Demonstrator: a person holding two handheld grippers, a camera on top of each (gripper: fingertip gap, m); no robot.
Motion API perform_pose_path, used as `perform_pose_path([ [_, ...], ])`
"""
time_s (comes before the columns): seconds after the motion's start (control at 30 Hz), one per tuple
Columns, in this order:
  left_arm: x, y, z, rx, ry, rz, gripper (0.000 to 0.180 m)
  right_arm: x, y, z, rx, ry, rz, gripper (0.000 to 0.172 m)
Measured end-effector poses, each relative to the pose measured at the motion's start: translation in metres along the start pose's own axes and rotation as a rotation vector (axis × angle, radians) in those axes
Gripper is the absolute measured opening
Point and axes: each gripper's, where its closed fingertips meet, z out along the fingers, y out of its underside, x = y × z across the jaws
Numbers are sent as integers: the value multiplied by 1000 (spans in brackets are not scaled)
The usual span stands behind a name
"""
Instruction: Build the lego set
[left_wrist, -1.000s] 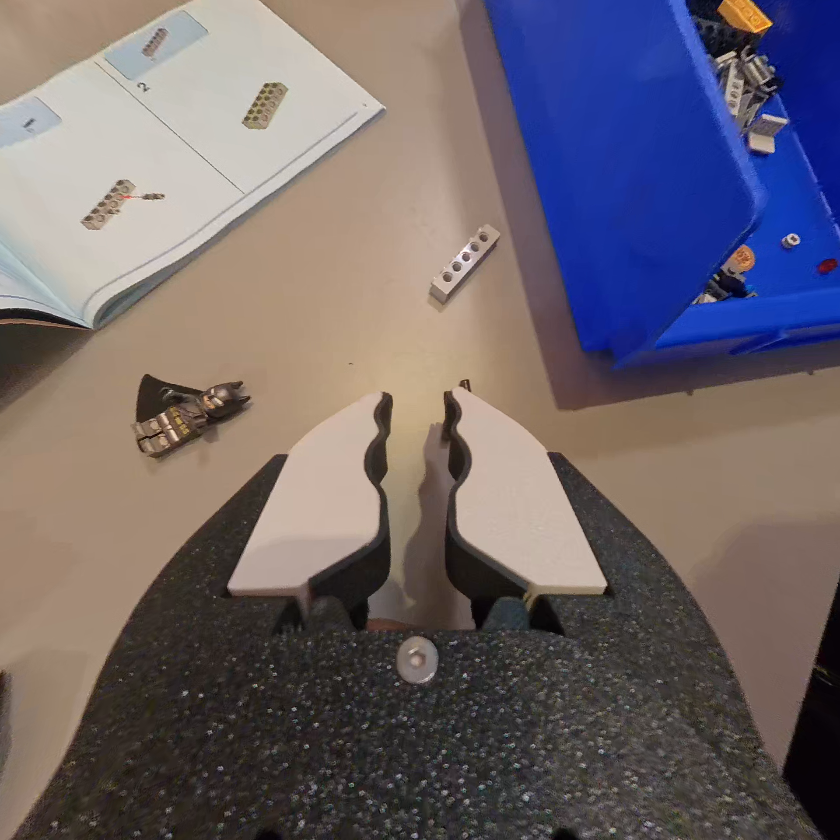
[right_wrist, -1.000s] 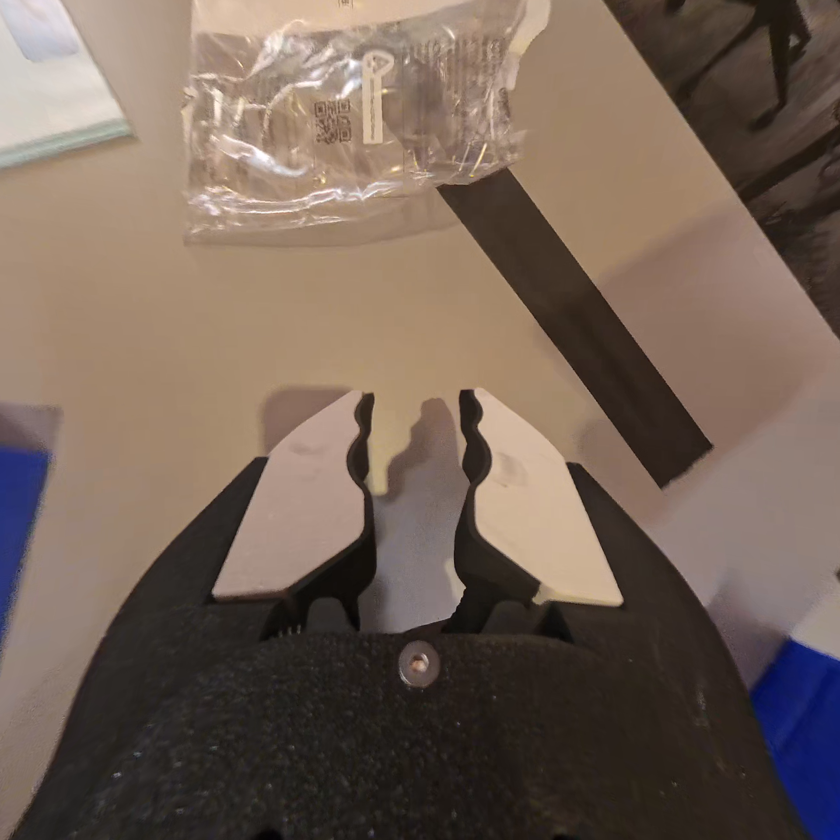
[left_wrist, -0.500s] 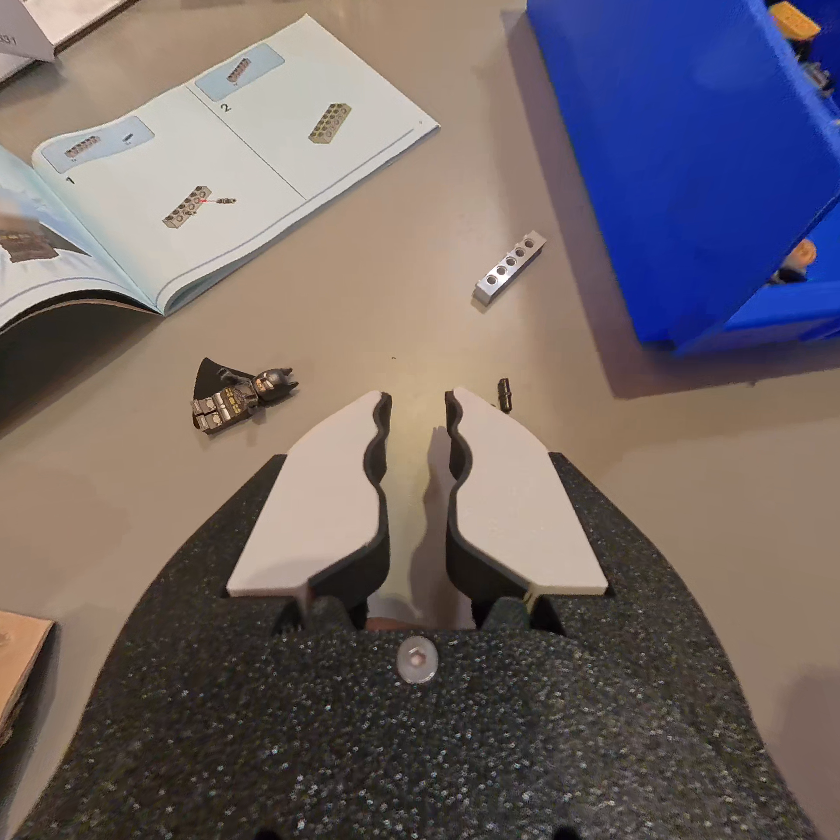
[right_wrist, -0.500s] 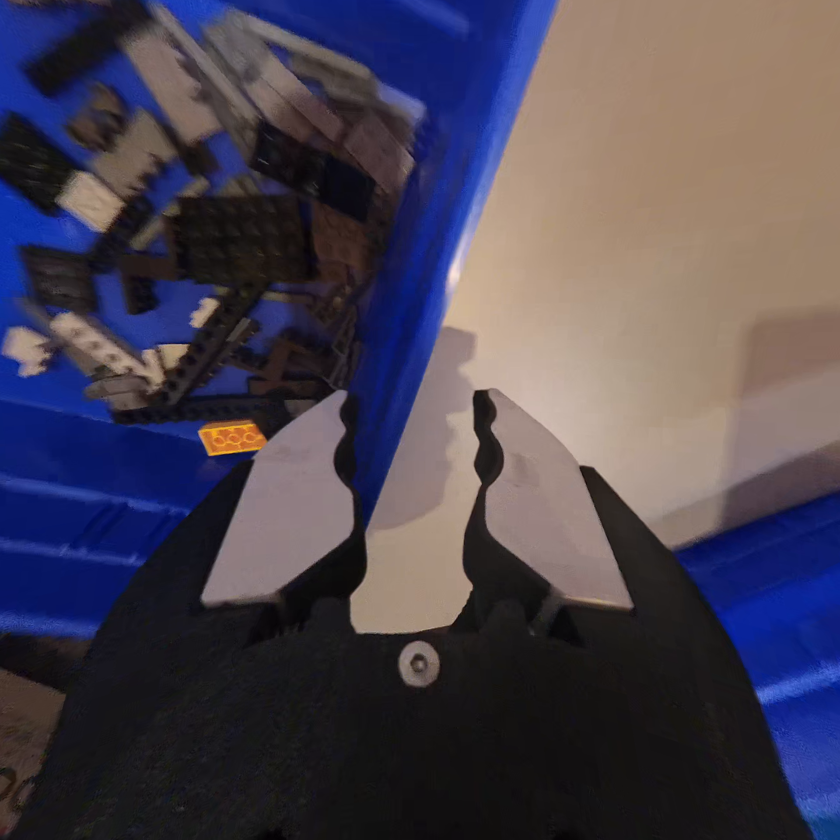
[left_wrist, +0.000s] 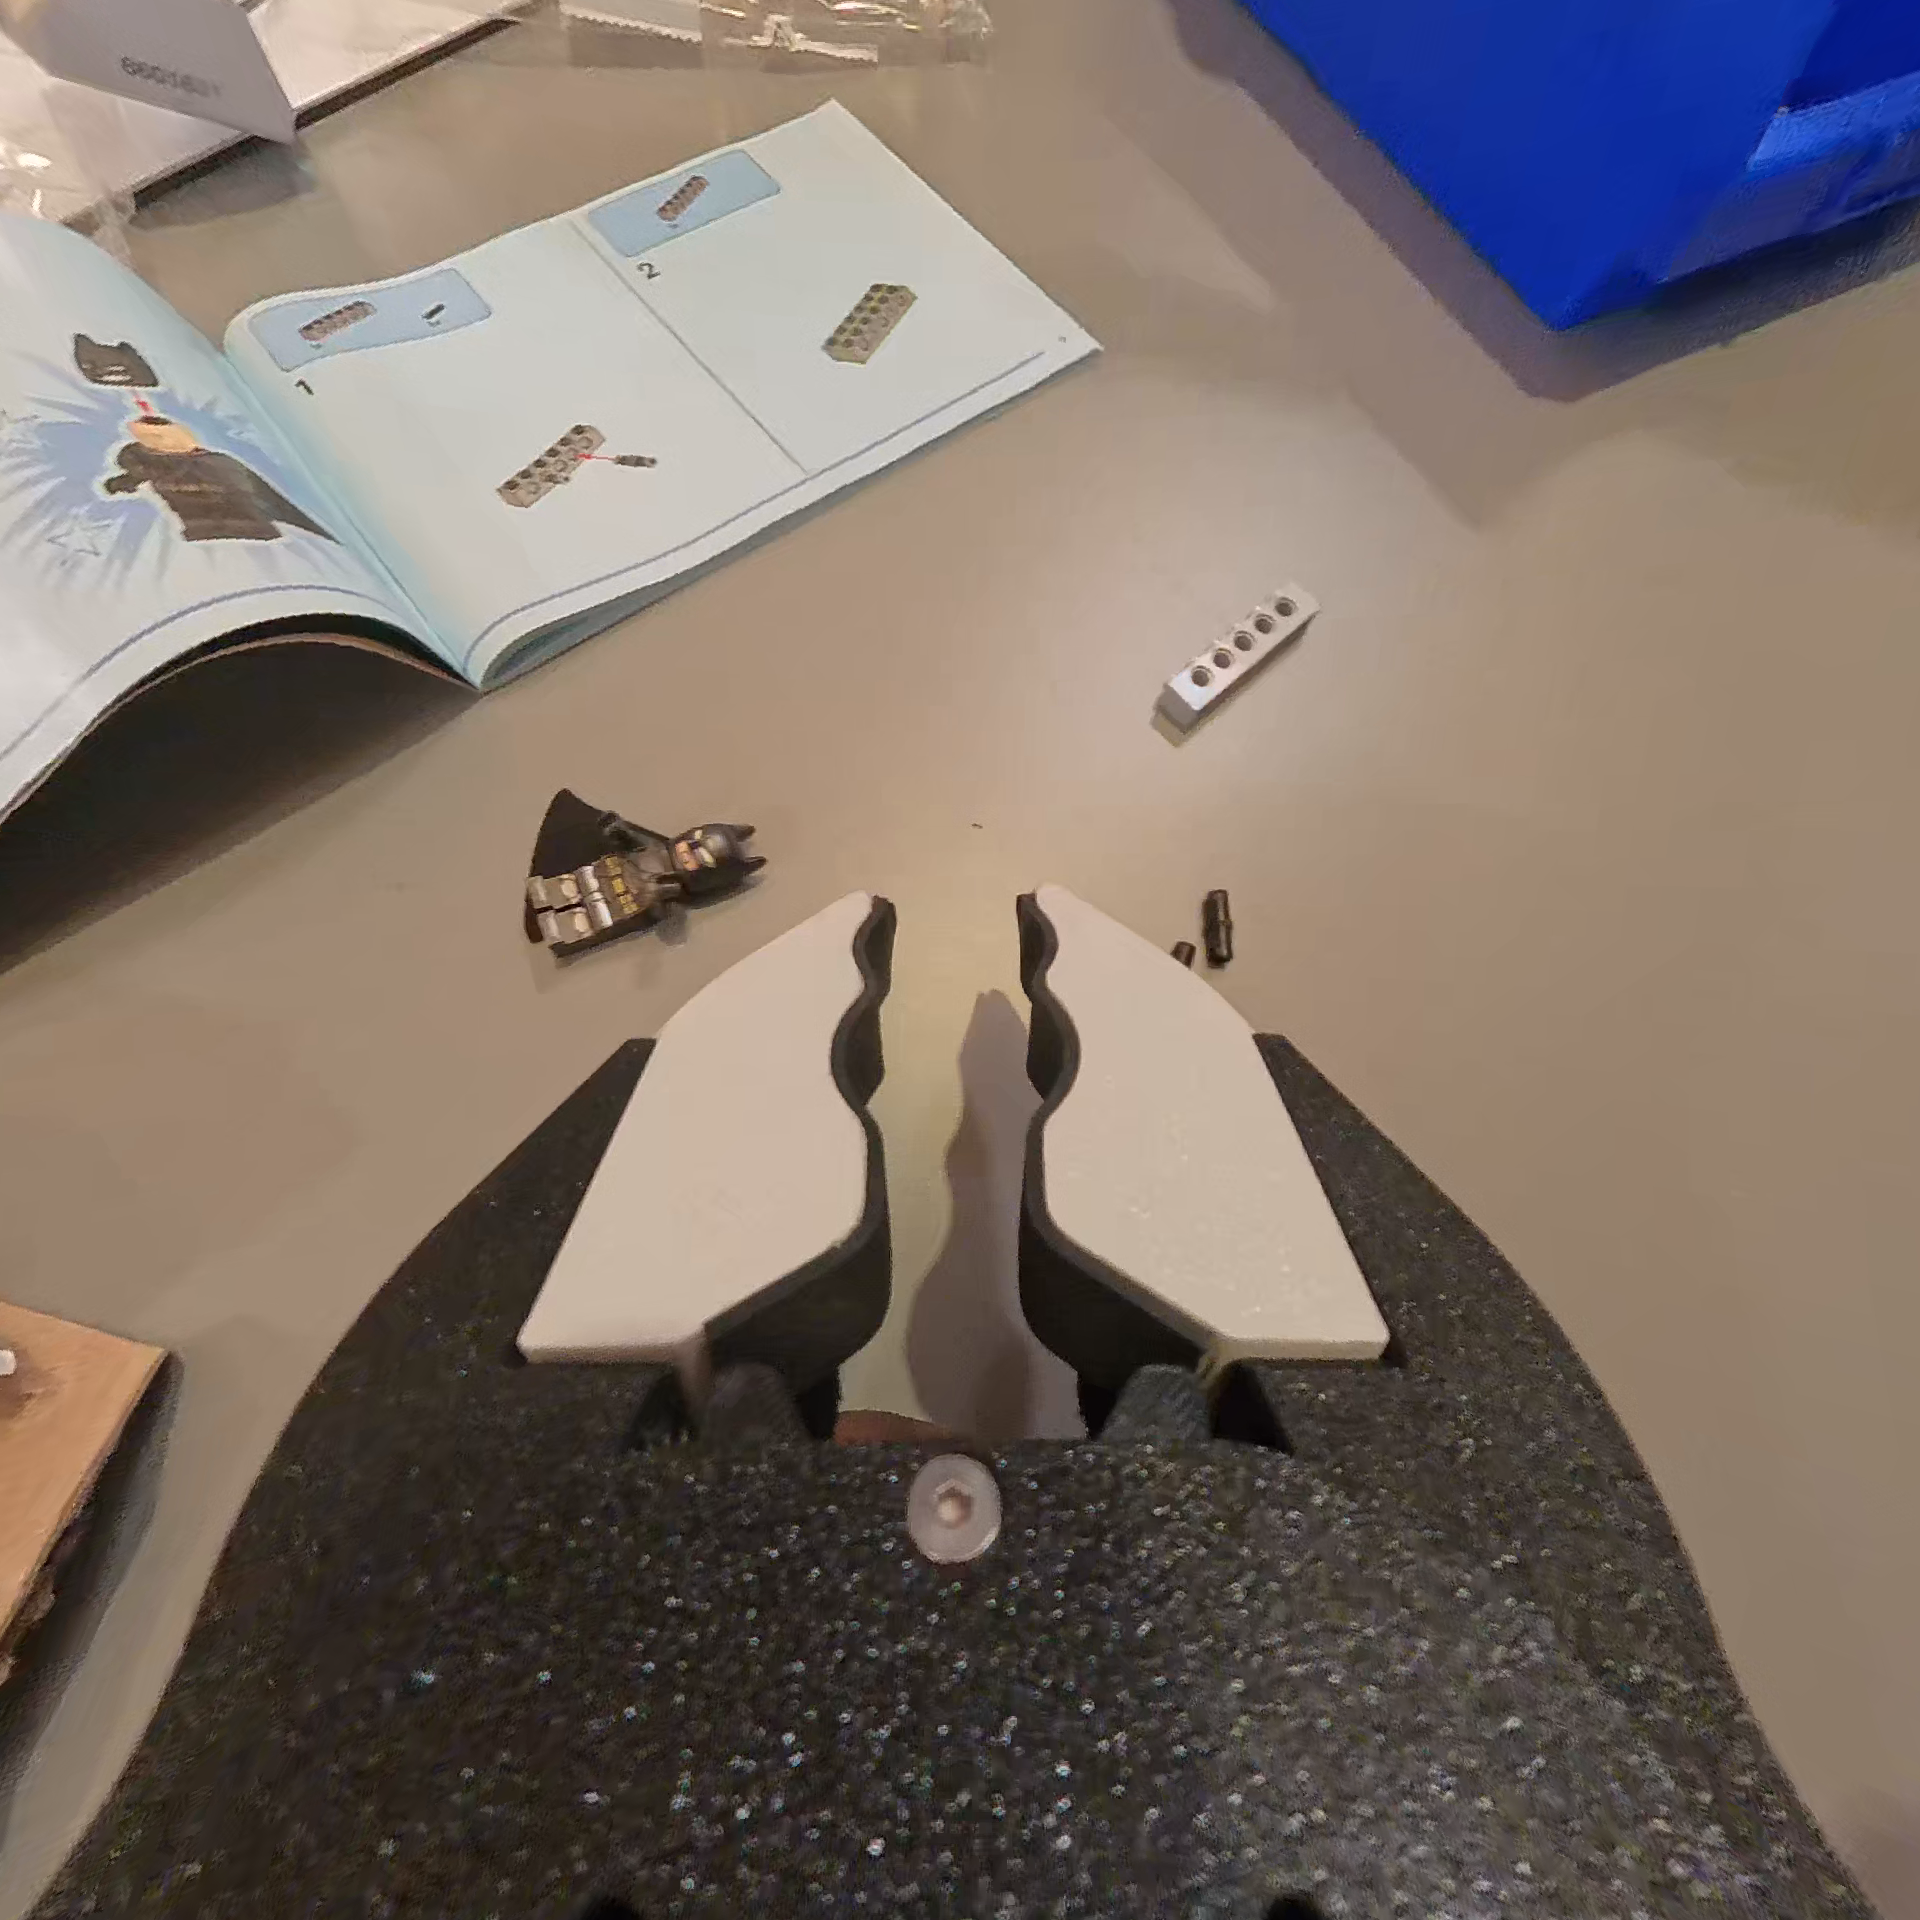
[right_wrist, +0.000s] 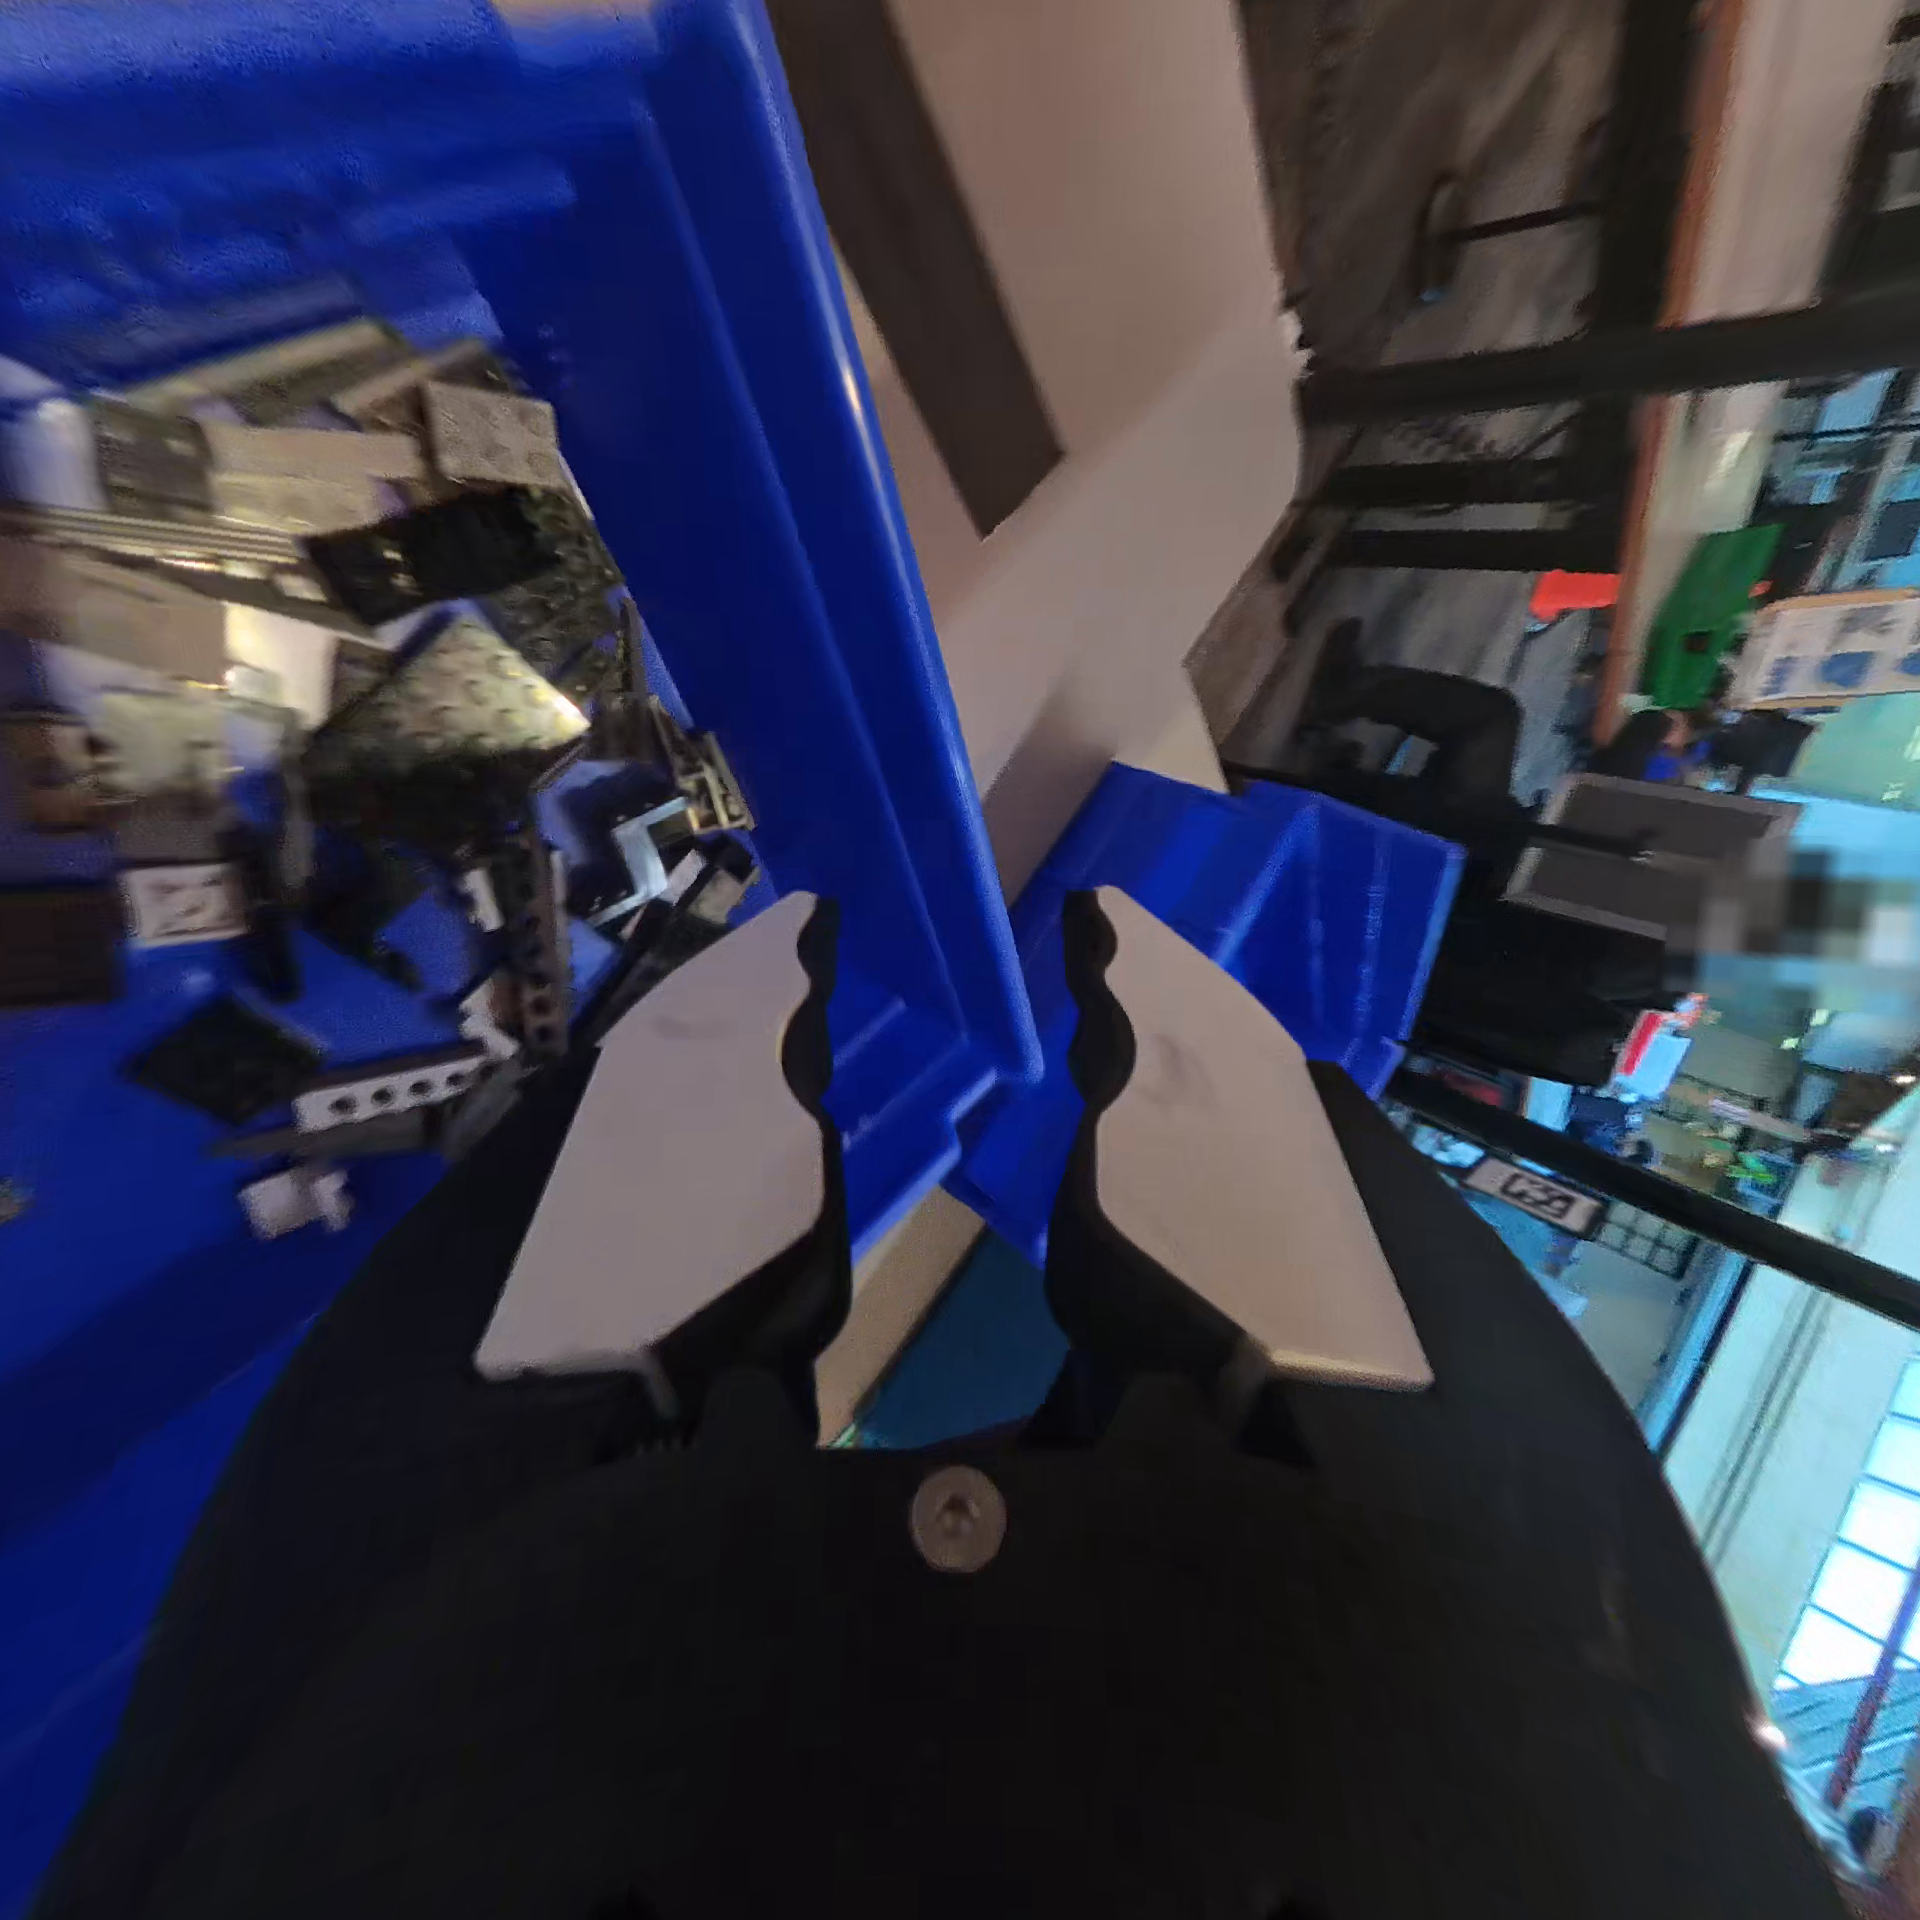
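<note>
My left gripper (left_wrist: 954, 914) is open and empty above the tan table. A dark caped minifigure (left_wrist: 634, 878) lies just left of its fingertips. A small black pin (left_wrist: 1218, 925) lies just right of them, with a second small black bit (left_wrist: 1182, 950) beside it. A grey beam with holes (left_wrist: 1238, 649) lies farther ahead to the right. My right gripper (right_wrist: 948, 920) is open and empty. It hangs over the rim of a blue bin (right_wrist: 831, 644) that holds several black and grey bricks (right_wrist: 436, 727), among them a grey beam with holes (right_wrist: 384, 1096).
An open instruction booklet (left_wrist: 582, 416) lies at the upper left of the left wrist view. The blue bin's corner (left_wrist: 1621, 135) stands at the upper right there. A wooden piece (left_wrist: 62, 1455) lies at the left edge. A second blue bin (right_wrist: 1299, 914) stands right of the first. The gap from one gripper's tips to the other's is roughly 50 centimetres. To the small black pin (left_wrist: 1218, 925): left tips about 5 centimetres, right tips about 45 centimetres. The dark caped minifigure (left_wrist: 634, 878) is about 6 centimetres from my left fingertips and 50 centimetres from my right.
My left gripper has drawn back and left, bringing more booklet and the black pin into view. My right gripper swung from over the table and a plastic bag to over the blue bin.
</note>
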Motion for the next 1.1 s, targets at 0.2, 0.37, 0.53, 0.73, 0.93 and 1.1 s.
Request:
perform_pose_path([
  [0.2,-13,-1,0,4,-36,-58,23,-61,-71,-125,8,46,-320,33],
  [0.37,-28,5,2,-1,-70,-113,23,-151,-148,-208,-115,194,-887,36],
  [0.53,-46,5,-9,37,-107,-167,23,-234,-222,-270,-28,319,-1136,37],
  [0.73,-52,9,-14,37,-134,-166,23,-288,-246,-299,13,380,-1276,33],
  [0.93,-50,6,-16,40,-131,-148,23,-311,-255,-301,12,386,-1342,34],
  [1.1,-51,5,-19,40,-146,-131,23,-327,-253,-296,26,232,-1364,37],
])
